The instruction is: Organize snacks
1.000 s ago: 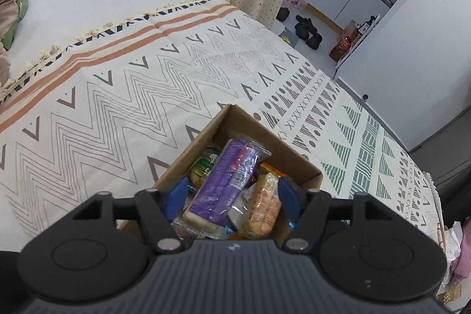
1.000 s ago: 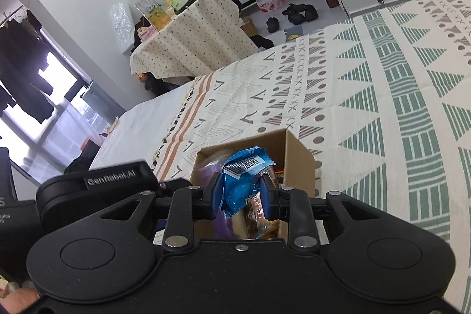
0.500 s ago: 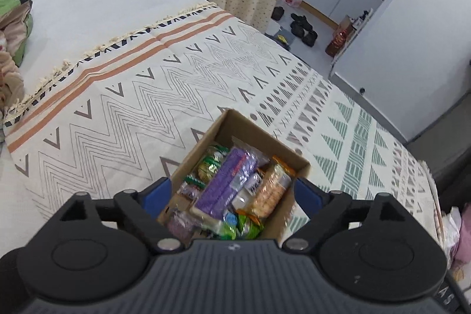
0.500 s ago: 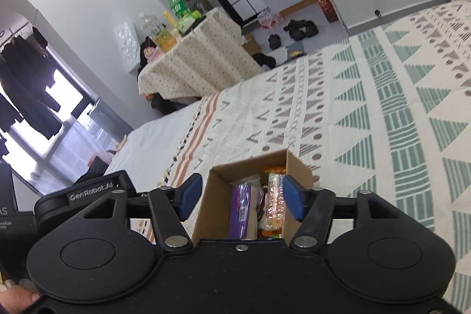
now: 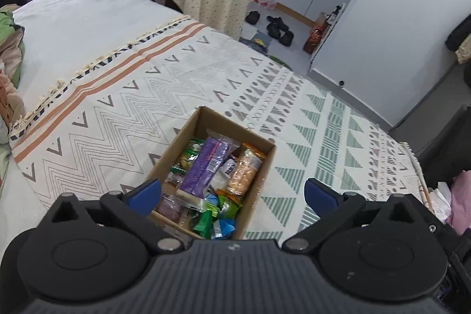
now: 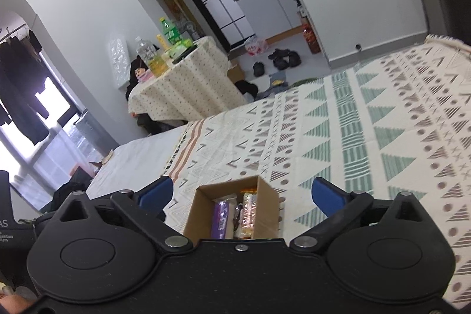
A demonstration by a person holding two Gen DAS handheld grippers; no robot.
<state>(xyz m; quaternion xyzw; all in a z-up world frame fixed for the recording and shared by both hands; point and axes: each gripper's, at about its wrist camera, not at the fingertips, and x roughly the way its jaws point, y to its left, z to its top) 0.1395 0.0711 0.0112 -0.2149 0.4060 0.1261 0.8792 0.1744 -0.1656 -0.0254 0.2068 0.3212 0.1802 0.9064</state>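
Evidently both tools are held back above the cardboard box (image 5: 253, 184) so that its filled interior is left undisturbed. The left gripper (image 5: 232, 194) is seen with its jaws spread wide, having just been opening, and nothing is caught between its blue pads (image 5: 144, 192). The right gripper (image 6: 243, 193) is likewise wide apart, its jaws also having just been opening, and no packet is pinched in them.

The snacks are gathered inside the box: a purple packet (image 5: 204, 167) is laid lengthwise on top, an orange biscuit pack (image 5: 244, 172) is set beside it, and small green and blue sachets (image 5: 216, 218) are heaped at the near end. The sorting is judged to be close to finished, since no loose snack is seen on the patterned bedspread (image 5: 123, 108).

The box walls are upright and open-topped, with packets kept below or about level with the rim. Bare bedspread is left on every visible side of the box, so room for sideways withdrawal is ample. The bed's far edge and the draped table (image 6: 179, 87) are well apart from the box.
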